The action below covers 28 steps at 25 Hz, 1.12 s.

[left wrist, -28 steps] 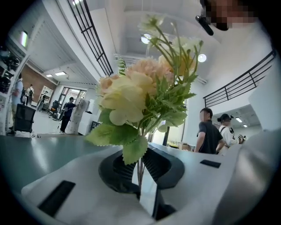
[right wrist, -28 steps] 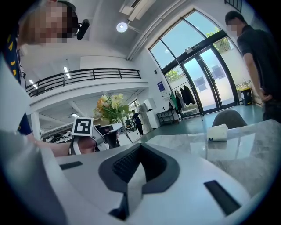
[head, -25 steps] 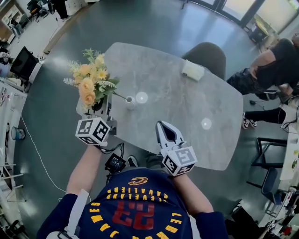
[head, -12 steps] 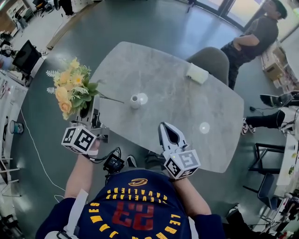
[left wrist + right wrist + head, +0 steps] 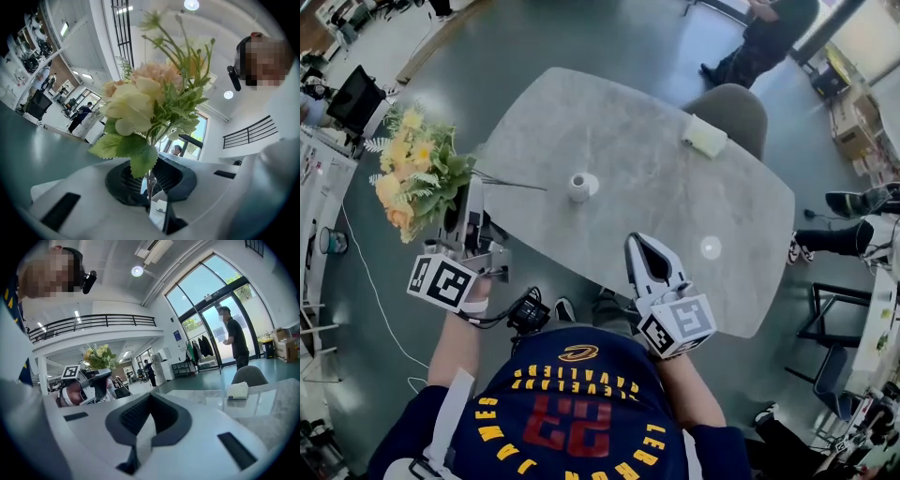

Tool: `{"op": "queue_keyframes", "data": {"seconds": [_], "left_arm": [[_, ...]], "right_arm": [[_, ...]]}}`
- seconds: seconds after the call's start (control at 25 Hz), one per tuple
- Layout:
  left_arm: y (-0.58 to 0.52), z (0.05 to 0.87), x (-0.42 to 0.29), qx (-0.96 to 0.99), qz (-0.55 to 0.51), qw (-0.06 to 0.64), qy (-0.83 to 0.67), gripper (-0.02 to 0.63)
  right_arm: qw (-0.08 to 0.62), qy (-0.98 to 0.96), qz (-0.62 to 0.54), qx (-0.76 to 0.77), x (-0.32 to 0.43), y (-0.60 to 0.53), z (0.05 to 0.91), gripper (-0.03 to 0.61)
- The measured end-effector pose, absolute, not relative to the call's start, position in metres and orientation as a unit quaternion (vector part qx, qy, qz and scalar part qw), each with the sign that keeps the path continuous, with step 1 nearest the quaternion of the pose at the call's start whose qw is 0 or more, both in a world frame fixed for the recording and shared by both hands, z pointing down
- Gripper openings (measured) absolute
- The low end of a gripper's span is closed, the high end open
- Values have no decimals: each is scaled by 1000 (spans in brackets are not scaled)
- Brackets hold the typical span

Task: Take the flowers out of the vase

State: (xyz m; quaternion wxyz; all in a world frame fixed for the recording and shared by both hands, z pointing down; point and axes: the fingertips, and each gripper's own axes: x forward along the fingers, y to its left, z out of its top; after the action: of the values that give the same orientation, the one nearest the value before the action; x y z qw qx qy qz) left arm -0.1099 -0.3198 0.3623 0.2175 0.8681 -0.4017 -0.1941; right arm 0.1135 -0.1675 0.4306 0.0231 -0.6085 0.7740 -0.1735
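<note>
Flowers (image 5: 417, 173) farther left of vase (image 5: 578, 186), stems tight in left claw (image 5: 472, 194); right claw (image 5: 634, 241) closed, empty.

One bouquet (image 5: 417, 173); one vase (image 5: 578, 187); one table (image 5: 675, 220); one chair (image 5: 733, 108)

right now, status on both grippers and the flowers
Left gripper shut on the flowers by the stems; right gripper shut, empty. Bunch out of the white vase, held past the table edge. Nothing in the way.
</note>
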Motion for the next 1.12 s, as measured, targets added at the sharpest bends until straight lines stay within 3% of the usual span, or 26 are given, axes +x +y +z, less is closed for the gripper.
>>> {"op": "queue_keyframes", "data": {"seconds": [0.6,1.12], "left_arm": [[-307,305,-151,864,-236,206,-395,40],[-303,308,-151,849,-246,212,-416,40]], "right_arm": [[26,799,-127,-588,93,-166,378,-9],[41,815,-122,-565,109,-167,379,-9]]}}
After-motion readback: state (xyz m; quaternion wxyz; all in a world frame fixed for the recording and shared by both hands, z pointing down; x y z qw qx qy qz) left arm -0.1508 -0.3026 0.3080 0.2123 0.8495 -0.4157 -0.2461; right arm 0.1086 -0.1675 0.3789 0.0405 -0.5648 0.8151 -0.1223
